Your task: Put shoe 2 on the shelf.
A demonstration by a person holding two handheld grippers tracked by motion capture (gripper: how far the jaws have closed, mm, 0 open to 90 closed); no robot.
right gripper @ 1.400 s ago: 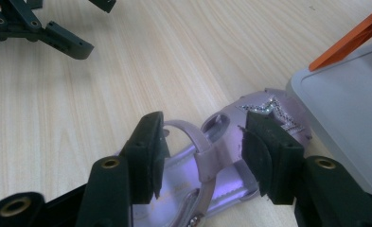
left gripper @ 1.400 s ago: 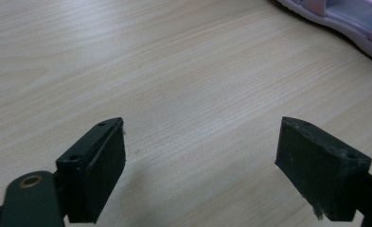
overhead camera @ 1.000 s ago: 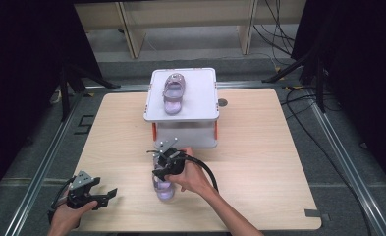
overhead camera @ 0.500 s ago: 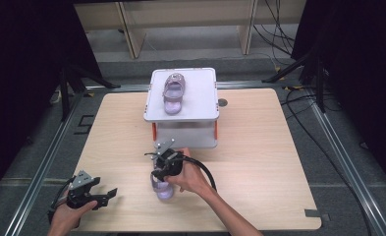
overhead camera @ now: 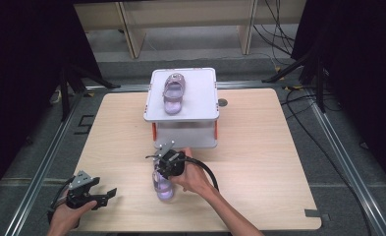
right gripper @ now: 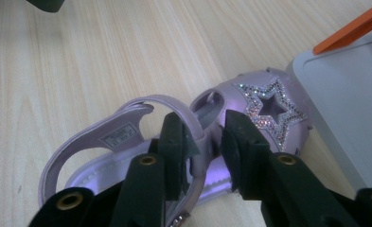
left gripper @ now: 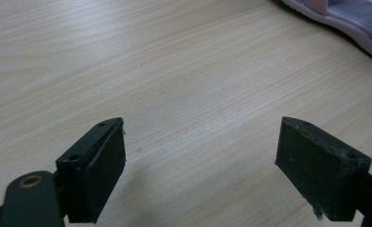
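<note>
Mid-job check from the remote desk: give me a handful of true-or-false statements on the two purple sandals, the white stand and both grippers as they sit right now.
1. The right gripper has its jaws around a strap of the sandal on the table. True.
2. The left gripper is clamped on that same sandal. False: its jaws stand wide apart over bare wood, holding nothing.
3. A second purple sandal lies on top of the white stand. True.
4. The sandal in the right gripper bears a glittery star on its front. True.
5. The white stand sits on the floor beside the table. False: it stands on the table, toward the far edge.
</note>
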